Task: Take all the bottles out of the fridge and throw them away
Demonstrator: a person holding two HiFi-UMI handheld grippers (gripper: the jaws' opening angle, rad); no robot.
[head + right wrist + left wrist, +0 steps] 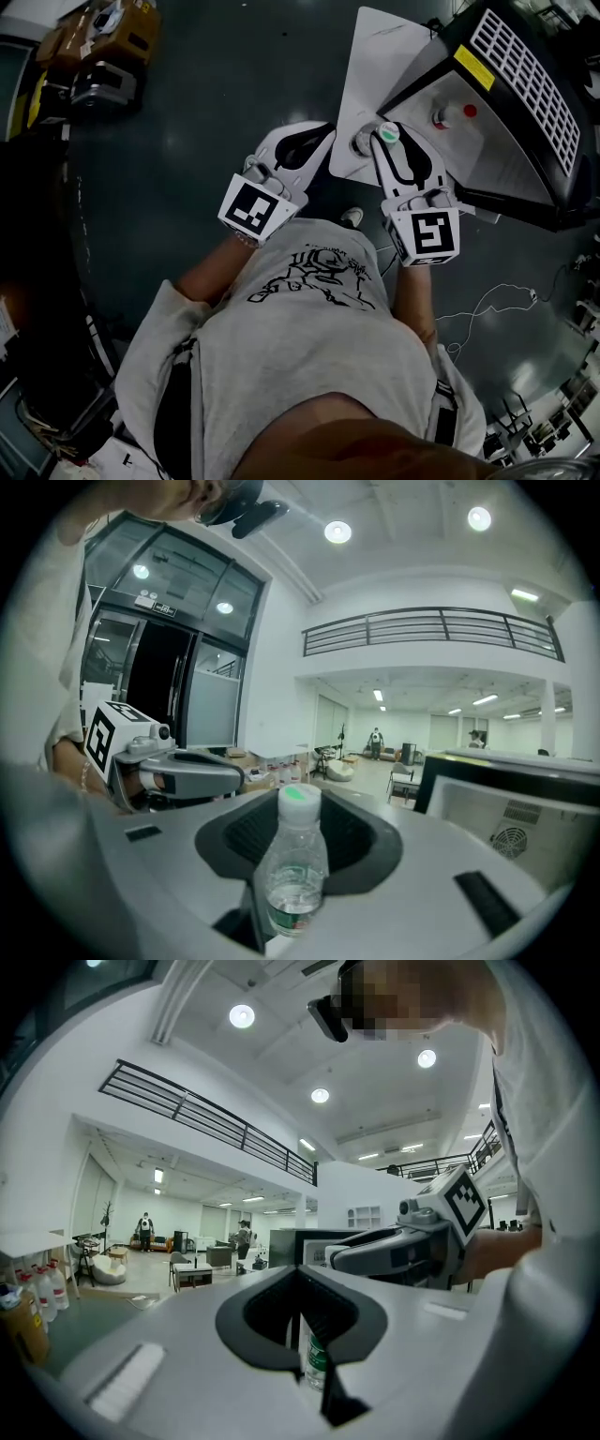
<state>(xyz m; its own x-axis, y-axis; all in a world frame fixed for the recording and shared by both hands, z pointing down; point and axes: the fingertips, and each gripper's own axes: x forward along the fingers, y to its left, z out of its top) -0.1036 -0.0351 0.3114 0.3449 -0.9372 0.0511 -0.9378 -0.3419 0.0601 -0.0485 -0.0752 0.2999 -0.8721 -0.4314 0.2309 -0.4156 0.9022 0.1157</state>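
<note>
My right gripper (pixel 382 141) is shut on a clear bottle with a green cap (pixel 387 135), held upright at chest height; in the right gripper view the bottle (pixel 295 864) stands between the dark pads with its cap above them. My left gripper (pixel 314 139) is beside it to the left. In the left gripper view only a strip of a green-labelled bottle (pixel 316 1356) shows in the slot between its closed-in jaws. The black fridge (pixel 525 103) stands ahead on the right with its white door (pixel 375 66) swung open. A red-capped bottle (pixel 442 118) is inside.
Cardboard boxes and gear (pixel 103 47) lie on the dark floor at the far left. Loose white cable (pixel 487 305) runs over the floor on the right. Several bottles (pixel 47 1288) stand on a stand at the left of the hall. People (pixel 145 1230) stand far off.
</note>
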